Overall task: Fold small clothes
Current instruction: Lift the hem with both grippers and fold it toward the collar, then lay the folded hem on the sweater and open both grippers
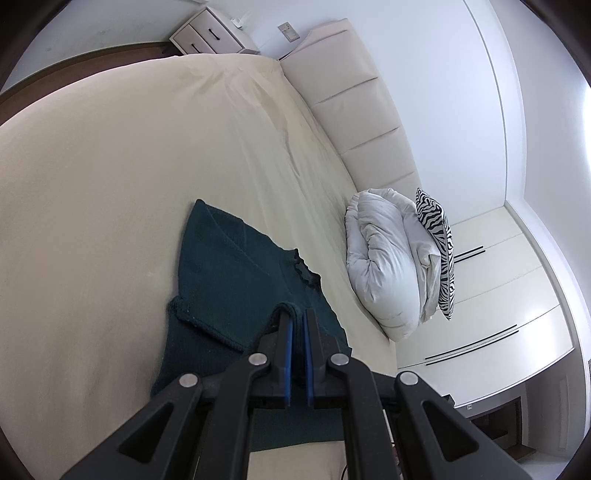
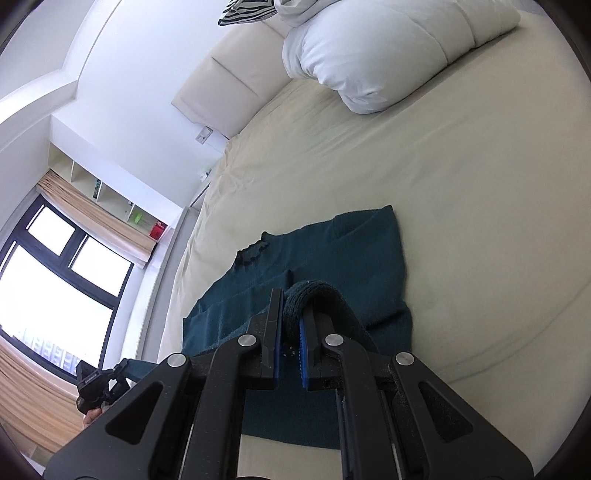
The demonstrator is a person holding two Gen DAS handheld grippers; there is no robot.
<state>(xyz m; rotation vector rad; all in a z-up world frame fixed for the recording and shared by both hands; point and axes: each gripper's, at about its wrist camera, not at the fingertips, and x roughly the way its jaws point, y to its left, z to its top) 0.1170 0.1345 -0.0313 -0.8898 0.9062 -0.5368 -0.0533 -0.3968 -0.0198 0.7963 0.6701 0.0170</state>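
Observation:
A small dark teal knitted sweater (image 1: 229, 273) lies on the cream bed sheet (image 1: 92, 184), its frilled neckline toward the headboard. My left gripper (image 1: 298, 317) is shut on a fold of the sweater's lower edge. In the right wrist view the same sweater (image 2: 351, 254) lies spread ahead. My right gripper (image 2: 293, 299) is shut on a thick bunched edge of the sweater, which loops over the right finger. The left gripper (image 2: 99, 384) shows at the lower left of that view, holding the sweater's other bottom corner.
A folded white duvet (image 1: 384, 258) and a zebra-striped cushion (image 1: 439, 251) rest against the padded headboard (image 1: 354, 107). A bedside cabinet (image 1: 210, 35) stands beyond the bed. A window (image 2: 55, 273) with curtains lies left in the right wrist view.

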